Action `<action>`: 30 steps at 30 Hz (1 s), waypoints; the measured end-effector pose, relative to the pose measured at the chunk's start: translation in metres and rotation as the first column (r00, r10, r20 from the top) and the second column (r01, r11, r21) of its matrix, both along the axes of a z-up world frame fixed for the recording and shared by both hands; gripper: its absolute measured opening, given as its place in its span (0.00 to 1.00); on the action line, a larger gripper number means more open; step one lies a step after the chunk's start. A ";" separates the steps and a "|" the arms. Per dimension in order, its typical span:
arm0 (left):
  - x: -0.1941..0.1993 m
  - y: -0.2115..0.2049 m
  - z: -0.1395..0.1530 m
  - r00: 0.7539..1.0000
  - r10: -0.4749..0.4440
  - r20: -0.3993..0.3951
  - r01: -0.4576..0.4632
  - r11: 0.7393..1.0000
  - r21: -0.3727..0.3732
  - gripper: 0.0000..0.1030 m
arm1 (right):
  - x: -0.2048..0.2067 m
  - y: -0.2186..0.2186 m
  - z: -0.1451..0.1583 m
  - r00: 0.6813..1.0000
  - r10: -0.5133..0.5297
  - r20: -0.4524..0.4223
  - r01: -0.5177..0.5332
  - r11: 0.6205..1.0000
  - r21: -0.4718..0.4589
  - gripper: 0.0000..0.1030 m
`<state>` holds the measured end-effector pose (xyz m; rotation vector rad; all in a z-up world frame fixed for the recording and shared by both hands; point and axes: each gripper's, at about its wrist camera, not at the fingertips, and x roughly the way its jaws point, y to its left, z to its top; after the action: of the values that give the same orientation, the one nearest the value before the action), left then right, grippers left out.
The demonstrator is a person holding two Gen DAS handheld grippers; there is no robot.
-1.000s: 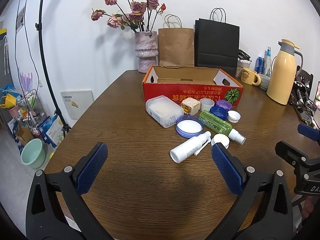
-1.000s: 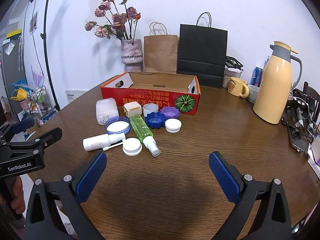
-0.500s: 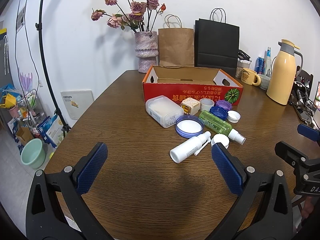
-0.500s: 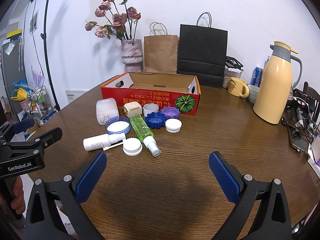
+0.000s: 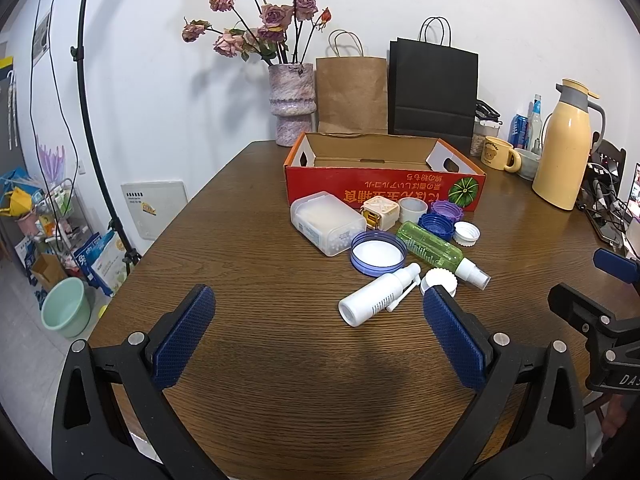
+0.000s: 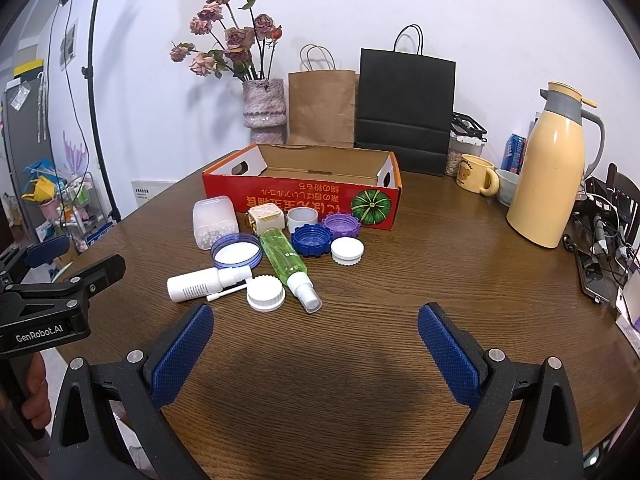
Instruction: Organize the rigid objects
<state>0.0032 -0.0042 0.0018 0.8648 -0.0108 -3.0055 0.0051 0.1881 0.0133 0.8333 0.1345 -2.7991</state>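
Note:
A red cardboard box (image 5: 384,192) (image 6: 300,200) stands open on the brown table. In front of it lie a clear plastic container (image 5: 326,222), a cream cube (image 5: 380,212), a white cup (image 5: 413,210), purple (image 5: 447,211), blue (image 5: 436,226) and white (image 5: 466,234) caps, a blue-rimmed lid (image 5: 377,255), a green spray bottle (image 5: 438,250) (image 6: 286,258), a white spray bottle (image 5: 378,300) (image 6: 206,284) and a white cap (image 6: 265,293). My left gripper (image 5: 320,334) is open and empty, near the table's front edge. My right gripper (image 6: 316,344) is open and empty, right of the pile.
A vase of dried roses (image 5: 291,104), a brown paper bag (image 5: 352,94) and a black bag (image 5: 433,92) stand behind the box. A yellow thermos (image 6: 550,168), mug (image 6: 476,178) and cables sit at the right. A light stand (image 5: 96,120) stands left of the table.

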 end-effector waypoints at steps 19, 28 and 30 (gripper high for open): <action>0.000 0.001 0.002 1.000 0.000 0.000 0.000 1.000 0.002 1.00 | -0.001 -0.001 0.000 1.000 0.000 -0.001 0.000 1.000 -0.001 1.00; 0.000 0.001 0.002 1.000 0.000 -0.001 0.000 1.000 0.002 1.00 | -0.001 0.000 0.000 1.000 0.000 -0.001 0.000 1.000 0.000 1.00; 0.000 0.001 0.002 1.000 0.001 -0.001 -0.001 1.000 0.002 1.00 | -0.001 0.000 0.000 1.000 0.000 -0.001 0.000 1.000 -0.001 1.00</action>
<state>0.0036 -0.0032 0.0038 0.8637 -0.0078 -3.0051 0.0045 0.1877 0.0131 0.8311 0.1338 -2.7992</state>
